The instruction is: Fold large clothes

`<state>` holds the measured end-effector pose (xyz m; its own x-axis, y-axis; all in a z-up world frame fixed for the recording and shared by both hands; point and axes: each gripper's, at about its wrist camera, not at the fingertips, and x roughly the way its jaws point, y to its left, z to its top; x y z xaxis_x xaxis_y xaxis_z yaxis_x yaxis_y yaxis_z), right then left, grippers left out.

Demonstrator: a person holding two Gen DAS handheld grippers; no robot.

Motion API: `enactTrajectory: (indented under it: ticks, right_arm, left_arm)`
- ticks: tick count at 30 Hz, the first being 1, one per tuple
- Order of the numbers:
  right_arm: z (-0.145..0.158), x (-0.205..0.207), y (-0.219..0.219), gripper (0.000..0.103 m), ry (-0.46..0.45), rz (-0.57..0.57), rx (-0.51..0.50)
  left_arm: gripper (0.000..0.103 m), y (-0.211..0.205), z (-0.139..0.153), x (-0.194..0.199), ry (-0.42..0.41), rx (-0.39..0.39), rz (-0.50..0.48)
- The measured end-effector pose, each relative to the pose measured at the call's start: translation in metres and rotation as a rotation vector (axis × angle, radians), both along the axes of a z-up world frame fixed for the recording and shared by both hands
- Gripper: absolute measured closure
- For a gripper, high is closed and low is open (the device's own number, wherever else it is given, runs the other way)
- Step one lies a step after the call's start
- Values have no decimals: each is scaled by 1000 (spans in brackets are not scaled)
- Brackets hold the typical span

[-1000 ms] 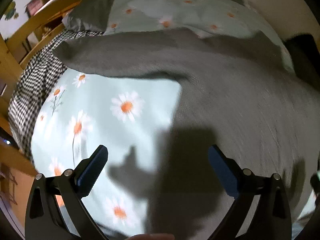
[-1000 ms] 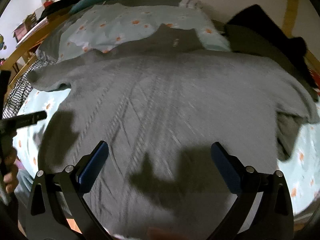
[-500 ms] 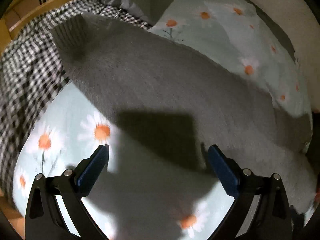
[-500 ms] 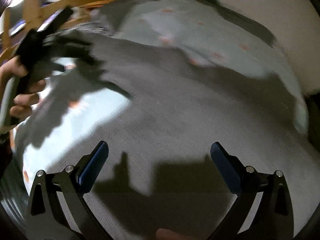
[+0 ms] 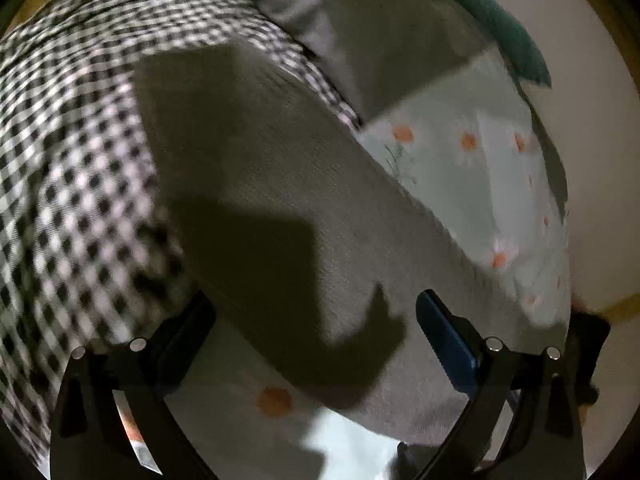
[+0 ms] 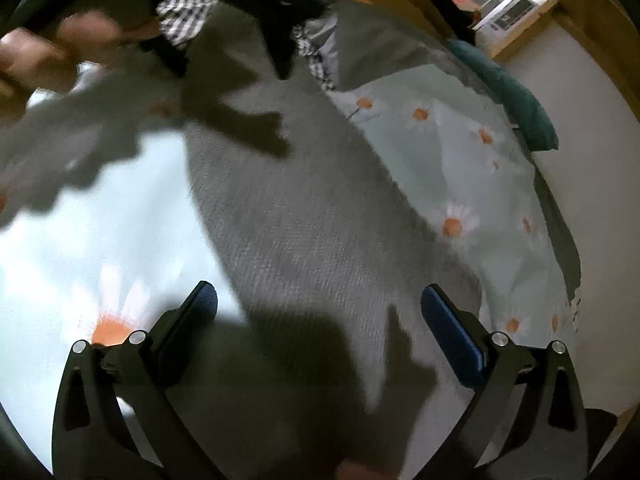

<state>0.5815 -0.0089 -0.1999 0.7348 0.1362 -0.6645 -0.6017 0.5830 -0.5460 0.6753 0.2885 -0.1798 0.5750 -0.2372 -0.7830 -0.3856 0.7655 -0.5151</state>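
Observation:
A large grey knit sweater lies spread on the bed. Its left sleeve (image 5: 256, 184) runs away from me in the left wrist view, its cuff end lying on checked fabric. My left gripper (image 5: 316, 312) is open just above the sleeve, holding nothing. In the right wrist view the same sleeve (image 6: 304, 232) stretches up the frame. My right gripper (image 6: 320, 300) is open above the sleeve nearer the body. The left gripper (image 6: 232, 52) shows blurred at the top of that view, over the cuff, with the hand holding it at top left.
A pale green daisy-print quilt (image 5: 472, 184) covers the bed, also in the right wrist view (image 6: 460, 184). A black-and-white checked cloth (image 5: 68, 184) lies at the left. A grey pillow (image 5: 384, 40), a teal cushion (image 6: 516, 104), the wooden bed frame (image 6: 580, 4) and a white wall stand beyond.
Both grippers have swung left from the sweater's body to its left sleeve and come closer to it. The left gripper has advanced toward the cuff. Both stay open.

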Motion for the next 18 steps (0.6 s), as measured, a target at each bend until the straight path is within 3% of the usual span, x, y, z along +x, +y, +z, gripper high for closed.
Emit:
enactTrajectory:
  ticks: [2, 5, 7, 9, 10, 12, 14, 16, 17, 18]
  right_arm:
    - [-1, 9, -2, 3, 49, -47, 46]
    - [2, 14, -13, 3, 131, -85, 124]
    - [2, 14, -16, 16, 163, -68, 151]
    - [3, 5, -13, 84, 125, -71, 123]
    - [2, 4, -12, 85, 75, -83, 93]
    - [5, 1, -15, 88, 93, -58, 135]
    - [22, -3, -31, 88, 102, -58, 268]
    - [41, -11, -53, 88, 128, -59, 420]
    - [48, -15, -60, 88, 133, -59, 459]
    - [54, -22, -70, 88, 126, -60, 486]
  left_arm:
    - [5, 8, -2, 3, -10, -26, 0]
    - [5, 0, -1, 9, 3, 44, -35]
    - [5, -2, -2, 8, -37, 64, -24]
    - [5, 4, -7, 3, -169, -36, -62]
    - [5, 10, -10, -1, -200, -74, -47]
    - [5, 23, -11, -6, -255, -181, -9]
    - [5, 34, -12, -10, -270, -269, 13]
    - [8, 38, -12, -13, -294, -304, 26]
    - [14, 39, -13, -13, -289, -299, 38]
    - [34, 40, -14, -15, -277, -291, 54]
